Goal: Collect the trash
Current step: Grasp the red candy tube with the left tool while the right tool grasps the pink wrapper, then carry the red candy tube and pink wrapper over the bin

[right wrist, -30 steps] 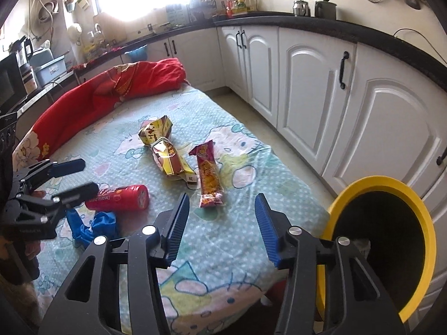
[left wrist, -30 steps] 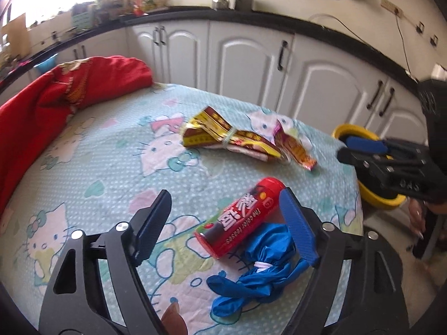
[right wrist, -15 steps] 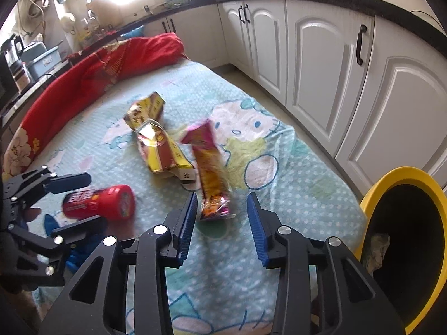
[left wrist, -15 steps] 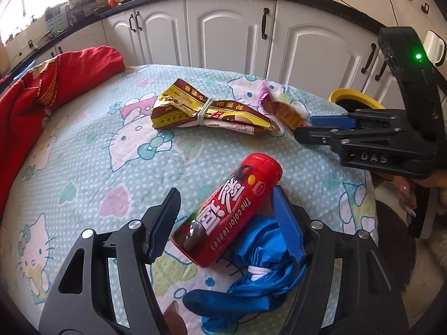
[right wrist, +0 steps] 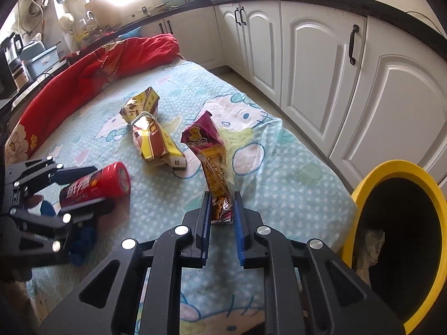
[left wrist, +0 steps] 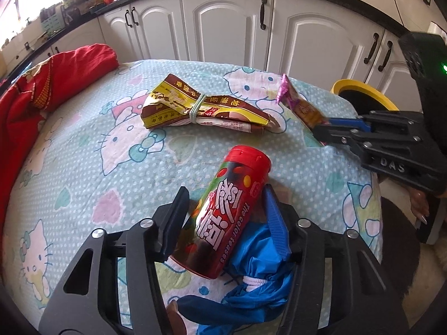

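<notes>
My left gripper is shut on a red snack canister, which lies tilted over the patterned sheet; it also shows in the right wrist view. A blue glove lies under and beside it. My right gripper is shut on the end of a purple-and-orange snack wrapper, whose far end stands up off the sheet; the wrapper also shows in the left wrist view. A gold-and-brown wrapper bundle tied with a band lies mid-table. A yellow-rimmed bin stands at the right.
The table carries a Hello Kitty sheet. A red blanket is heaped along its far left side. White cabinets run close behind the table. Some crumpled trash lies inside the bin.
My left gripper has closed on the red canister. My right gripper moved onto the purple-and-orange wrapper, closed on its end and raised it.
</notes>
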A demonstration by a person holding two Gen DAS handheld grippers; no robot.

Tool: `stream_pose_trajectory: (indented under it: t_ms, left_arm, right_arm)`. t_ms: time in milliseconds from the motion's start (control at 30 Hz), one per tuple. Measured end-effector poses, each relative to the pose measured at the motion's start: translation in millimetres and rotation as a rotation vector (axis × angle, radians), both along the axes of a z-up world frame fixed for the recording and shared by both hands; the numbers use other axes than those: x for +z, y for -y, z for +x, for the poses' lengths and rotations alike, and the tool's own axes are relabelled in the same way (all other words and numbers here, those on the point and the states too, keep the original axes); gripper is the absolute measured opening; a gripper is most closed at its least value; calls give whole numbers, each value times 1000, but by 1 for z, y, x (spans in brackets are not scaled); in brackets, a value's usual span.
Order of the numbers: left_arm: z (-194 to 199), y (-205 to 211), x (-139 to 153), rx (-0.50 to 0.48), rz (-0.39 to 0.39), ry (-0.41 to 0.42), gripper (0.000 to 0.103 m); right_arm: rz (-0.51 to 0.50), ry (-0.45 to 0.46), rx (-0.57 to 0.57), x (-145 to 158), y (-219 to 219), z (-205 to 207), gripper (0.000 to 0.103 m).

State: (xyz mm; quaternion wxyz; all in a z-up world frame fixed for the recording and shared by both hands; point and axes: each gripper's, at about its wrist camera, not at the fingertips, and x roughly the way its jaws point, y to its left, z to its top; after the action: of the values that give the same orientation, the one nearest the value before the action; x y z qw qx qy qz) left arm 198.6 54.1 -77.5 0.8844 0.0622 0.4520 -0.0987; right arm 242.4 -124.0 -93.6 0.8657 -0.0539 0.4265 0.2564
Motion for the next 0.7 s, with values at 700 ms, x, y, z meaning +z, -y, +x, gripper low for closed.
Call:
stream_pose_trajectory:
  t_ms: [700]
  left_arm:
    - [-9,4,40,71,-60,118,29]
  right_arm:
    - [68,40,8,26,28,-34,12]
